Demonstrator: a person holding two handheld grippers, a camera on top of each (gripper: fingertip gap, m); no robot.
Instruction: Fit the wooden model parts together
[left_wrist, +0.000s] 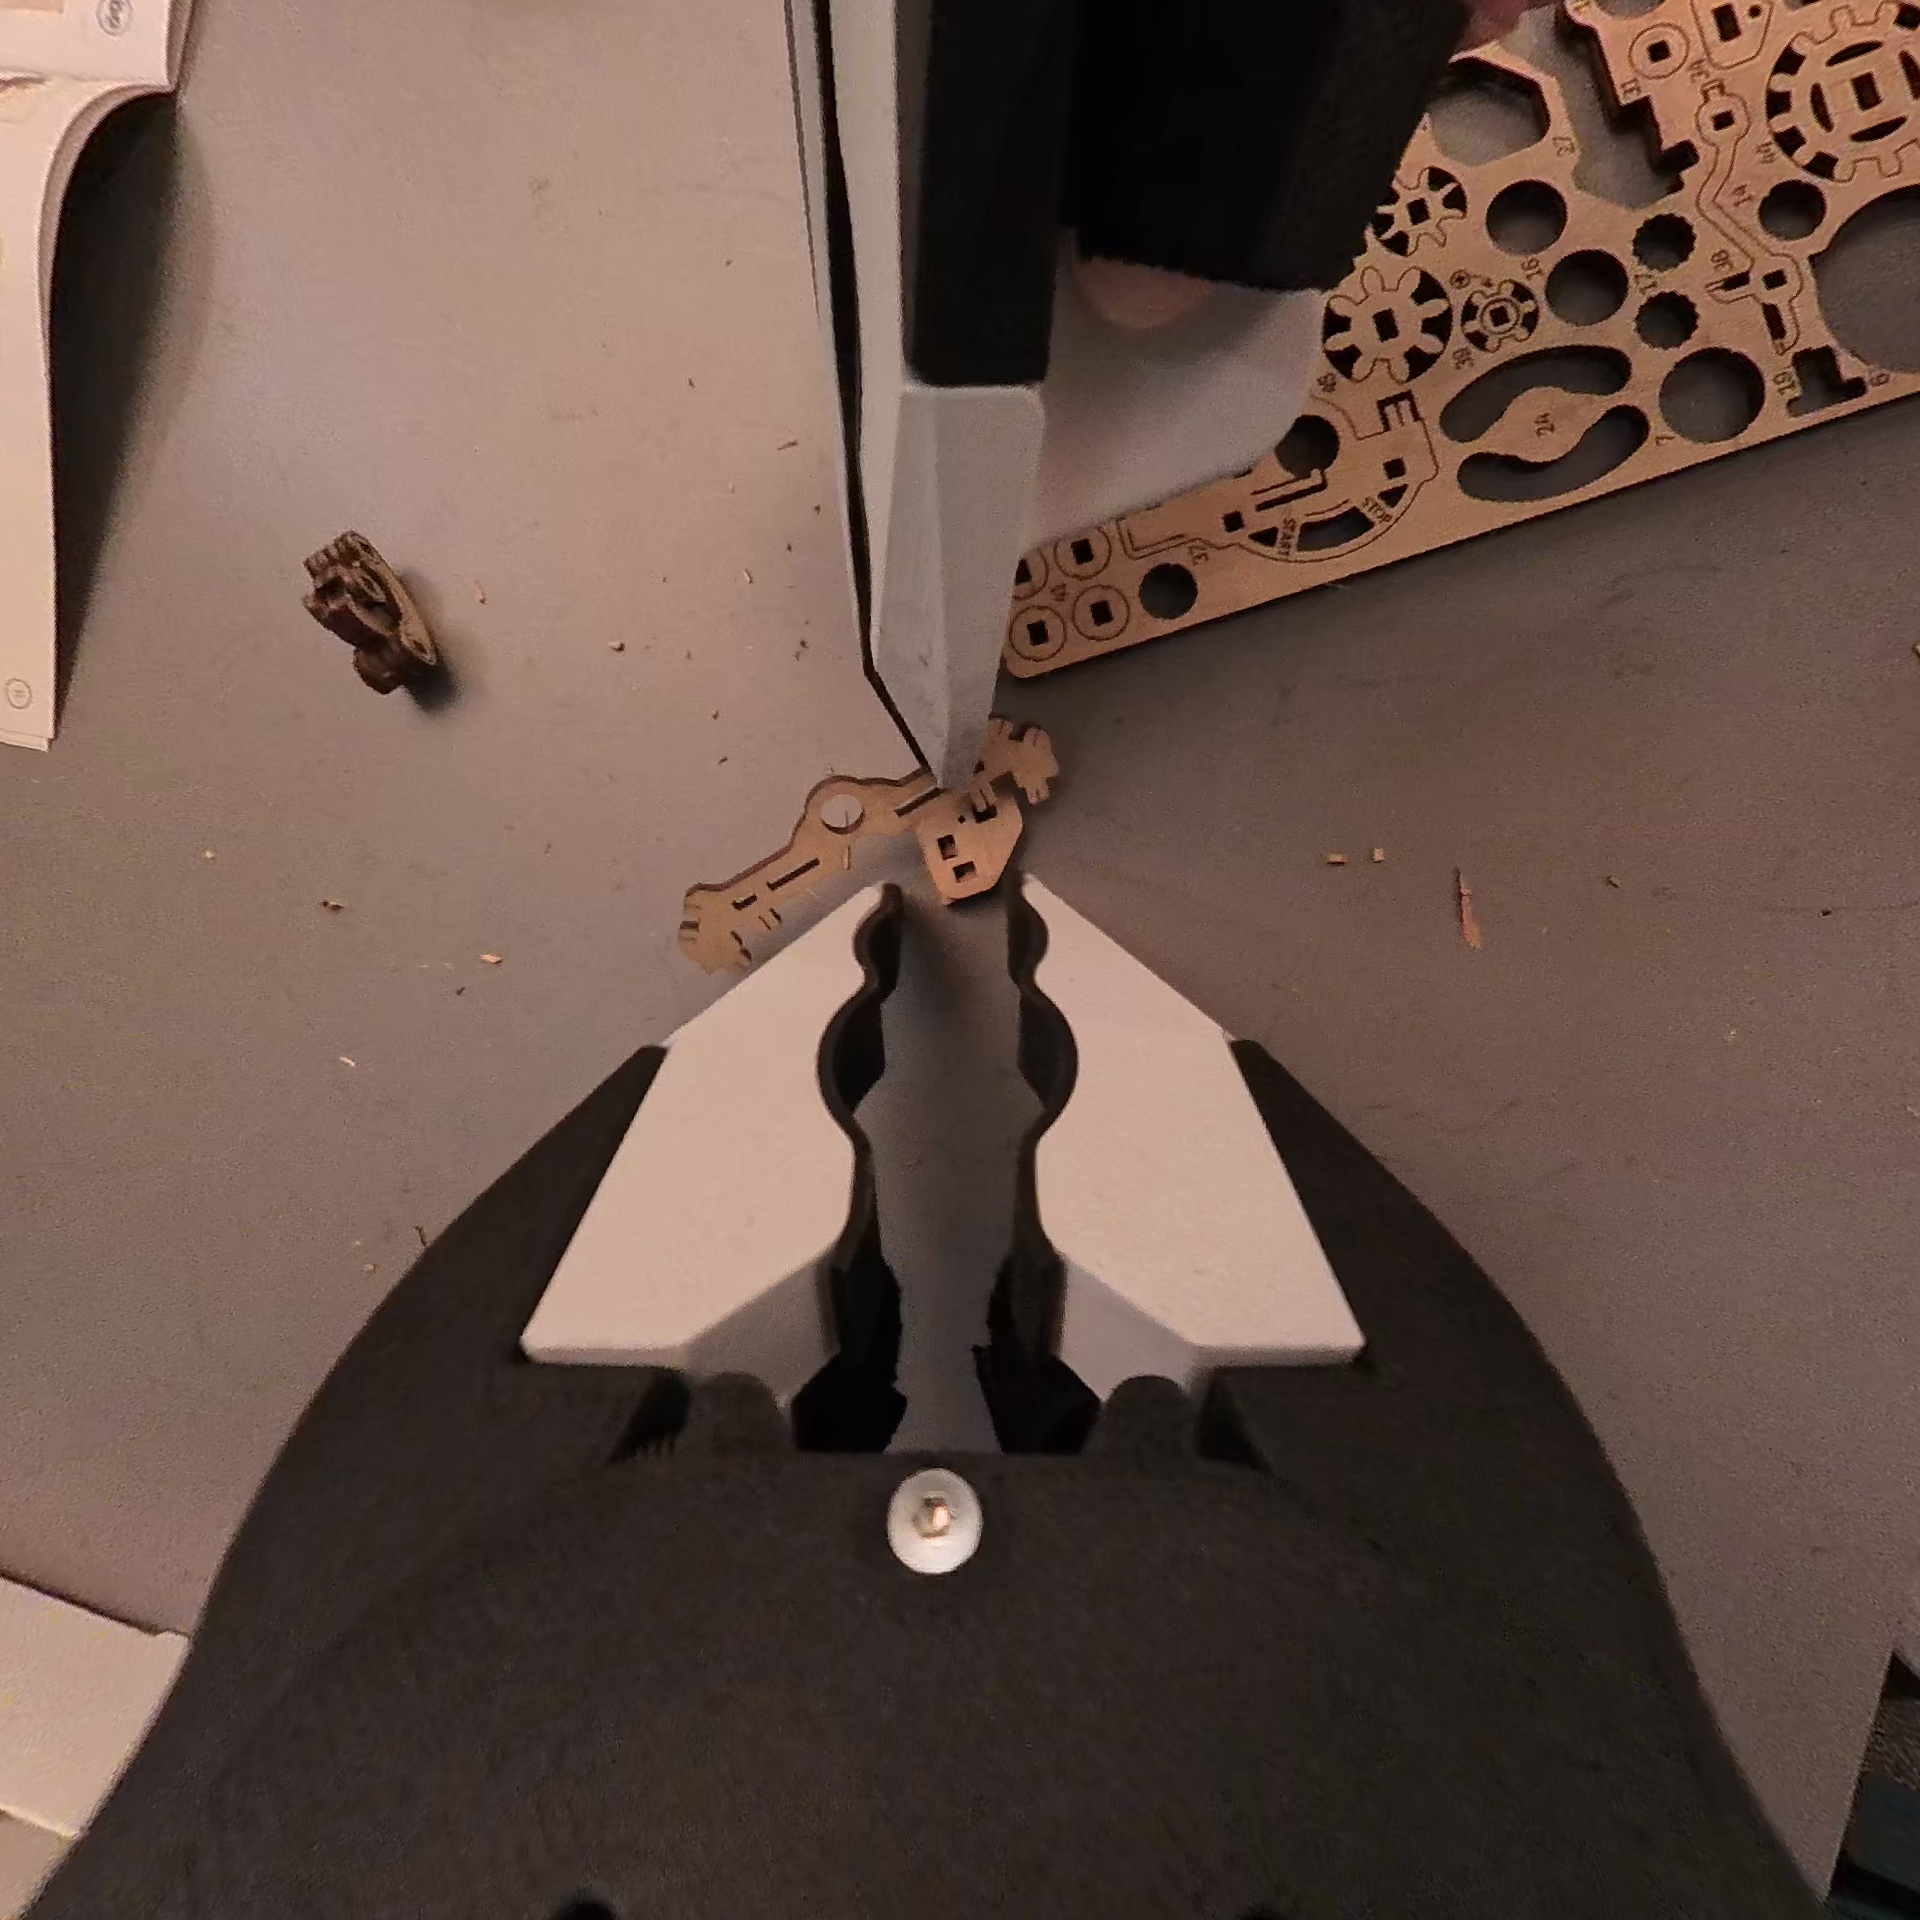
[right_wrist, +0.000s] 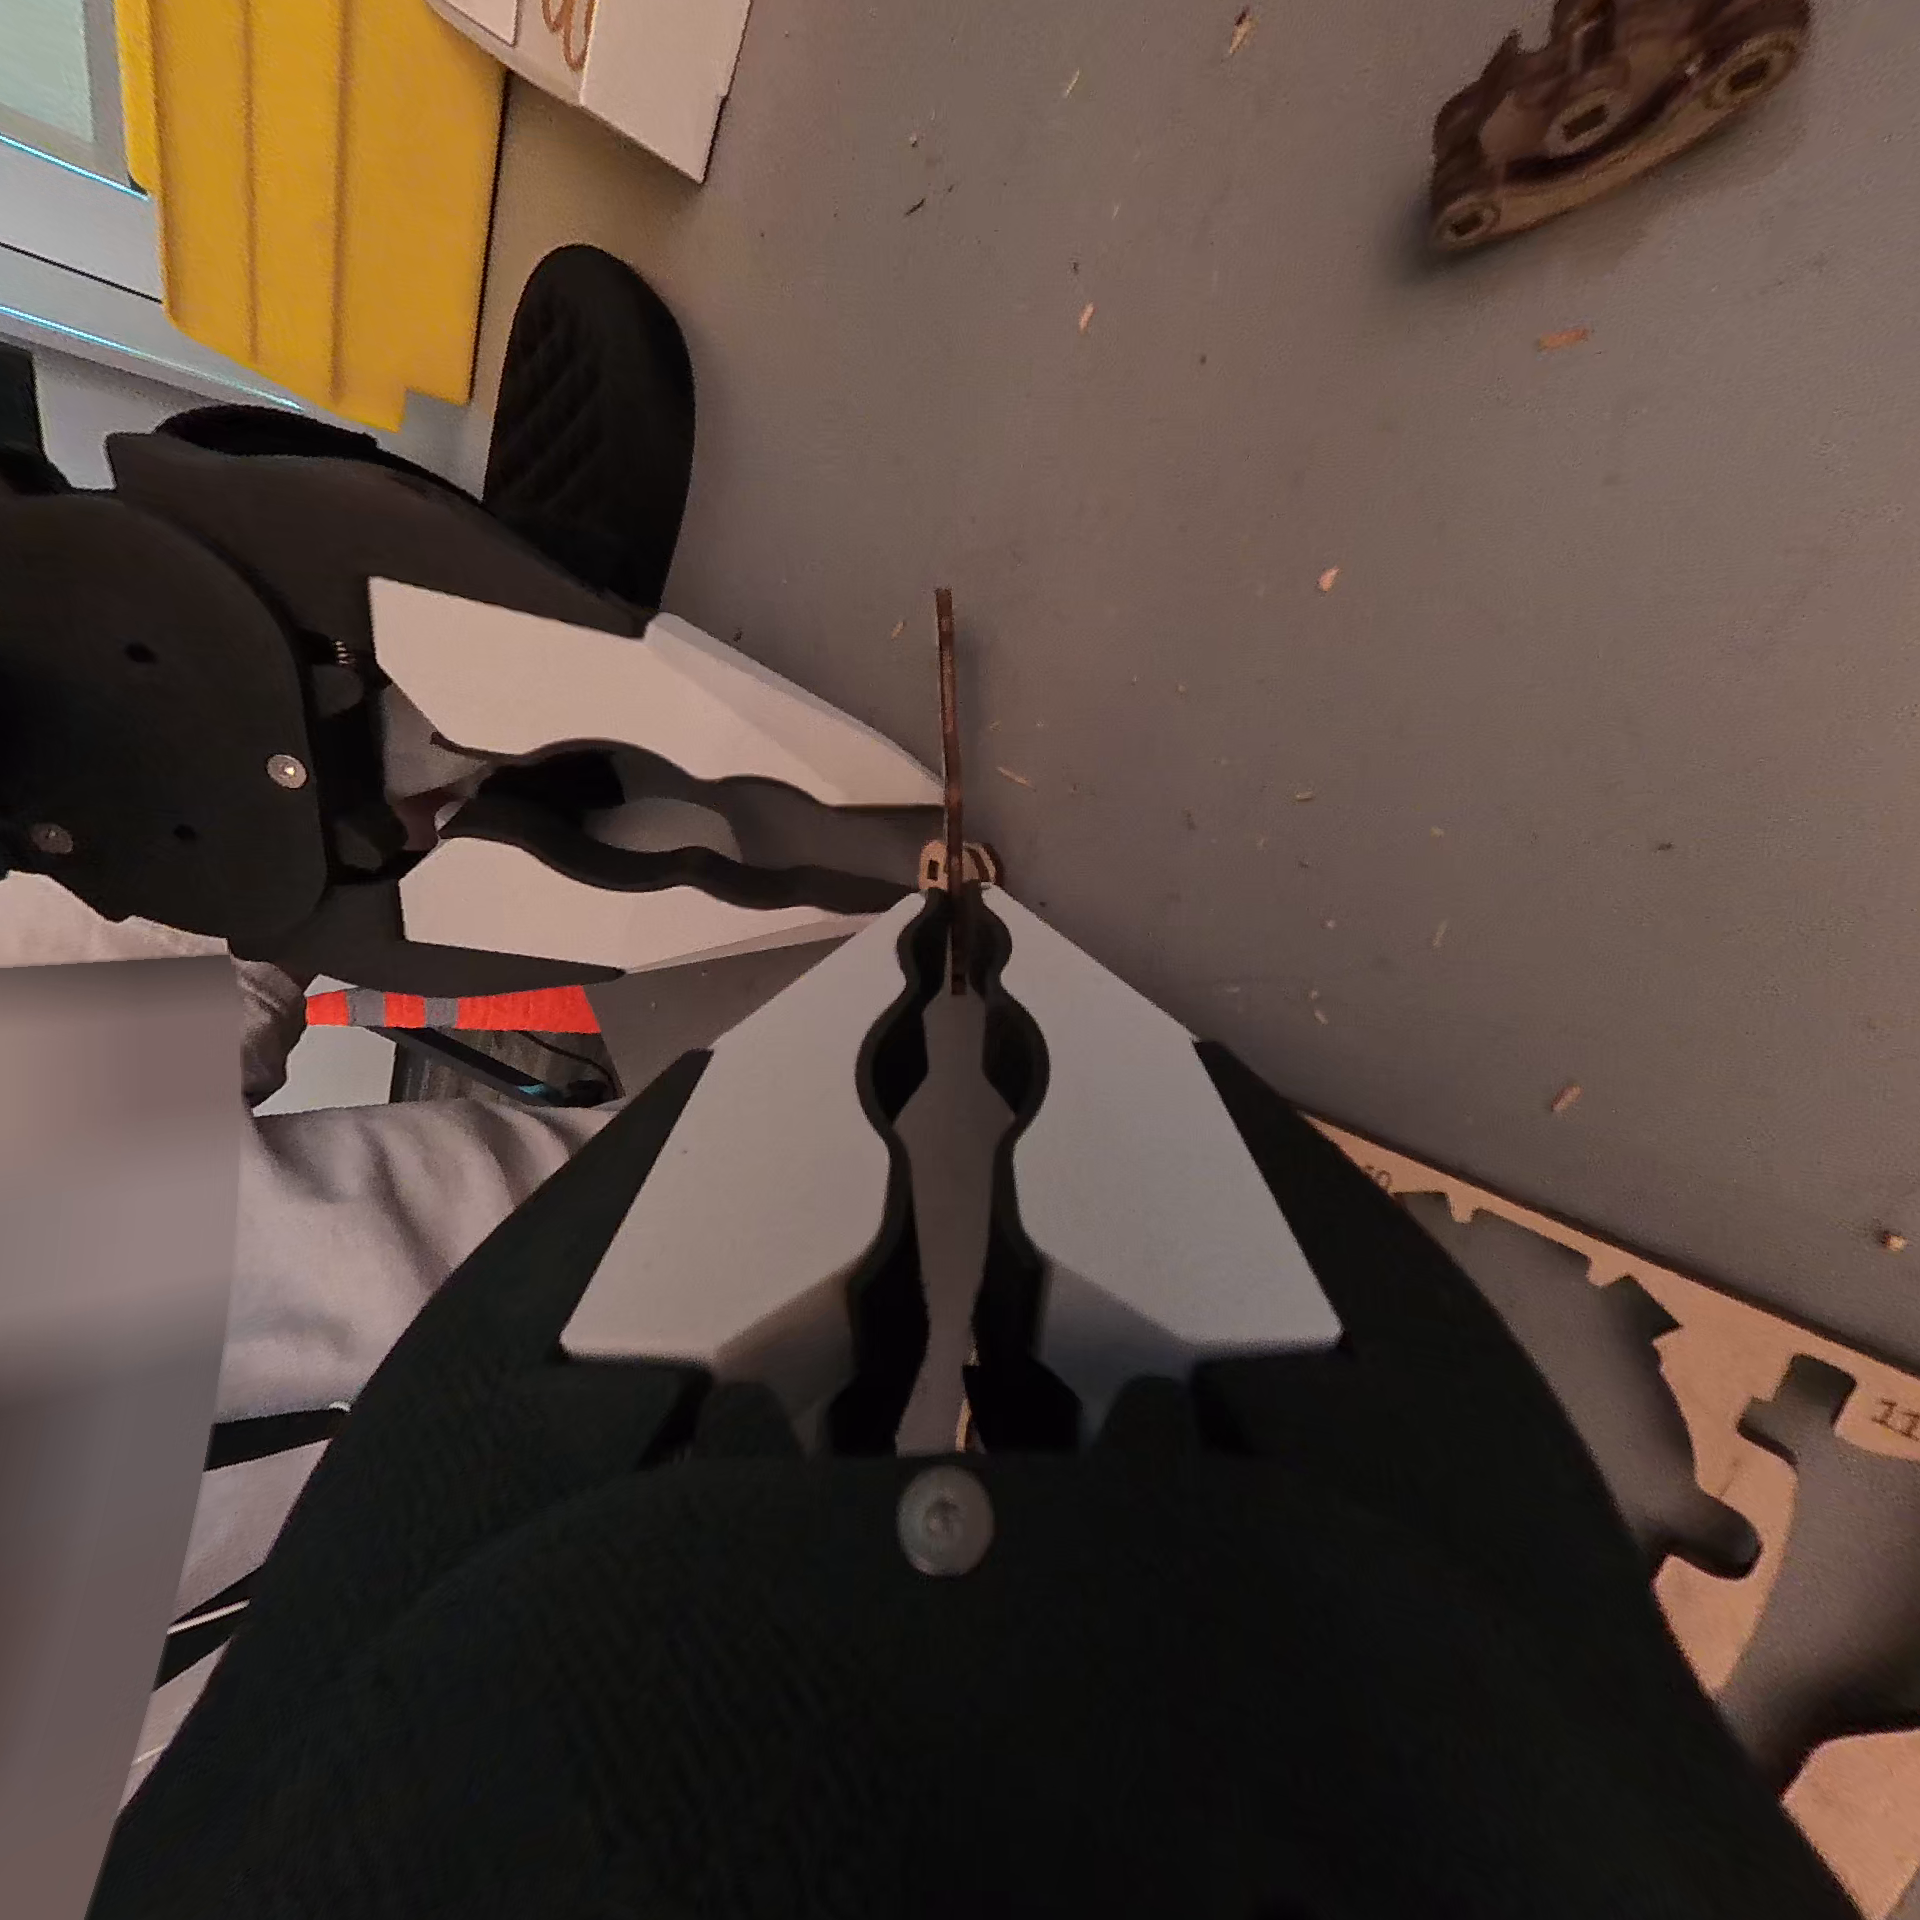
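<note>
a long, flat, pale laser-cut wooden strip (left_wrist: 800, 871) was gripped near one end by the right gripper (right_wrist: 953, 940), its tips closed on the strip's thin edge. a small pale wooden tab with square holes (left_wrist: 971, 842) sat across that strip at the grip point, near the middle of the grey bench (left_wrist: 1455, 1039). whether the two were fully seated could not be told. the left gripper (left_wrist: 956, 896) was held empty, with a narrow gap between its tips, just beside the tab. a dark assembled wooden sub-part (left_wrist: 369, 613) lay well apart, and the cut-out plywood sheet (left_wrist: 1558, 343) suggested much remained. the strip's long axis ran away from the right gripper, above the bench.
</note>
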